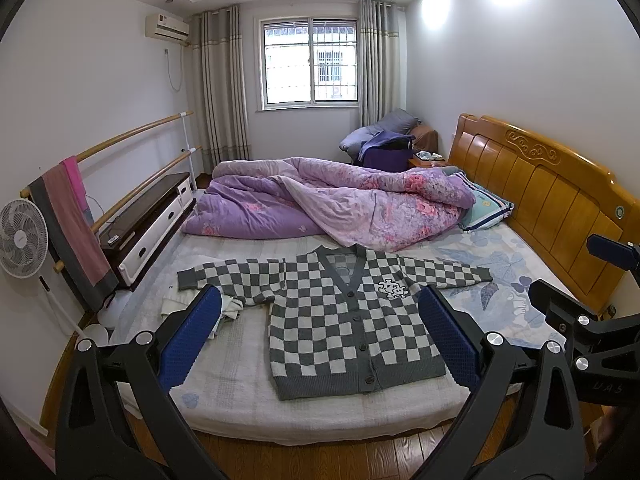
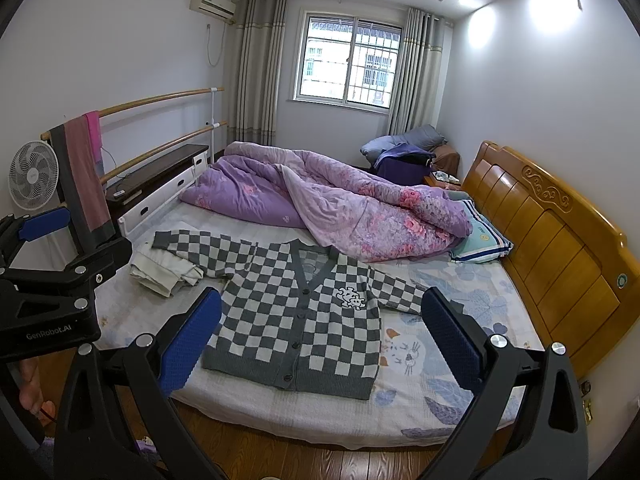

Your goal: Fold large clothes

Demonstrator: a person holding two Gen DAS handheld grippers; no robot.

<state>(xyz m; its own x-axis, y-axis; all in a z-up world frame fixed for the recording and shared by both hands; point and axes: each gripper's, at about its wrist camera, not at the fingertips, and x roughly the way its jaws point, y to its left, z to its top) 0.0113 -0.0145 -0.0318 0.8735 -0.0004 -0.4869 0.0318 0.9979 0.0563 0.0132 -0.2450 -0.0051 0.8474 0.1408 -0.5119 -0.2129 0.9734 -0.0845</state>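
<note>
A grey and white checkered cardigan [image 1: 344, 320] lies flat on the bed, buttoned, both sleeves spread out; it also shows in the right wrist view [image 2: 296, 320]. My left gripper [image 1: 320, 300] is open and empty, held above the floor in front of the bed's near edge. My right gripper [image 2: 320, 300] is open and empty too, at about the same distance from the bed. The right gripper's body shows at the right edge of the left wrist view [image 1: 592, 328]. The left gripper's body shows at the left edge of the right wrist view [image 2: 52, 280].
A folded cream garment [image 2: 164, 272] lies by the cardigan's left sleeve. A bunched purple floral quilt [image 1: 340, 204] and a pillow [image 1: 486, 206] fill the far half of the bed. A wooden headboard [image 1: 552, 208] is at right; a fan [image 1: 22, 238] and towel rail [image 1: 72, 224] at left.
</note>
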